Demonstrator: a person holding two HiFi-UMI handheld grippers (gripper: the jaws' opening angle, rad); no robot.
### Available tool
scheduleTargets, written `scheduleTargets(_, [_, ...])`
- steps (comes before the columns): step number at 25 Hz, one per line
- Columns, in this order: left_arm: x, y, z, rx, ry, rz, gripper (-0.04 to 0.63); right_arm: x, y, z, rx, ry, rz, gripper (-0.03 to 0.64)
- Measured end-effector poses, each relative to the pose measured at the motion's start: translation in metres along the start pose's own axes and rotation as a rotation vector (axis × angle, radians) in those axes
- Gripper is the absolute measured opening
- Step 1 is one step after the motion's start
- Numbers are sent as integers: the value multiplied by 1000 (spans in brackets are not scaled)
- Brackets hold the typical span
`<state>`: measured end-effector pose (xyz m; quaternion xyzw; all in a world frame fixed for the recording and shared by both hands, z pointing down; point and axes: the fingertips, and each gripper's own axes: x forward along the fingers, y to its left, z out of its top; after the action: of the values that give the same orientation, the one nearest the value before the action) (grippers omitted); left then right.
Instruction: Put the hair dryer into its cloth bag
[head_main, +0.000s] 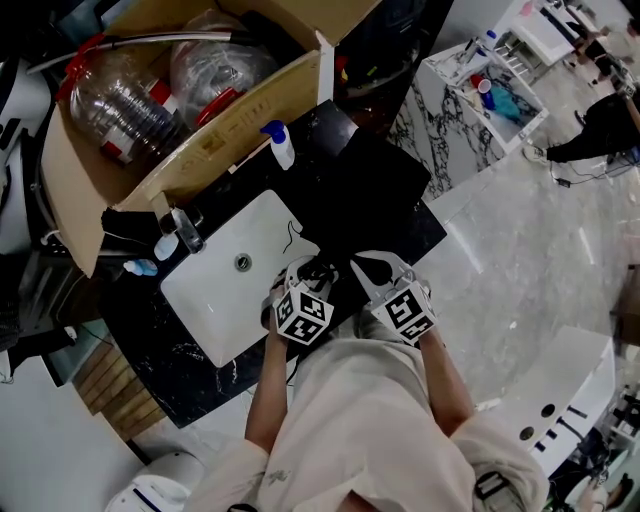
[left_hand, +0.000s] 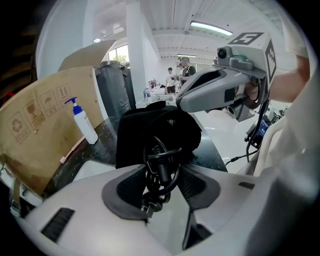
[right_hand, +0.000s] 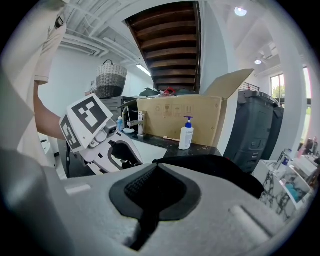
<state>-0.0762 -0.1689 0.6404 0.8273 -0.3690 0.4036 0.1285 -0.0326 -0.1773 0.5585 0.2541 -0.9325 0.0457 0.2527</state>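
Note:
The black cloth bag lies bunched on the dark countertop by the sink. A coiled black power cord with its plug hangs at the bag's mouth, and my left gripper is shut on that coil. I cannot make out the hair dryer's body against the black cloth. My right gripper is shut on a fold of the bag, at the bag's right side. In the head view both grippers, left and right, sit close together at the counter's near edge.
A white sink with a faucet lies left of the grippers. Behind it stand an open cardboard box and a white pump bottle. The counter's edge runs right below the grippers. To the right are pale floor and a marble unit.

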Motion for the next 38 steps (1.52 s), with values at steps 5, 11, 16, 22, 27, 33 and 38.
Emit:
scheduleTargets(5, [5, 4, 16, 3, -34, 20, 178, -1, 4, 6, -17, -15, 30, 5])
scheduleTargets(11, [20, 4, 29, -3, -52, 15, 176, -2, 10, 7, -25, -16, 66, 5])
scheduleTargets(16, [32, 5, 35, -7, -61, 11, 176, -5, 22, 10, -28, -38, 137, 5])
scheduleTargets(22, [43, 4, 36, -15, -67, -13, 175, -4, 34, 10, -40, -37, 190, 5])
scheduleTargets(27, [49, 7, 39, -17, -87, -15, 176, -8, 30, 8, -29, -41, 175, 5])
scheduleTargets(33, [56, 10, 42, -27, -121, -18, 184, -12, 15, 3, 31, -47, 115, 5])
scheduleTargets(38, [60, 10, 46, -33, -161, -19, 209, -15, 7, 0, 45, -43, 87, 5])
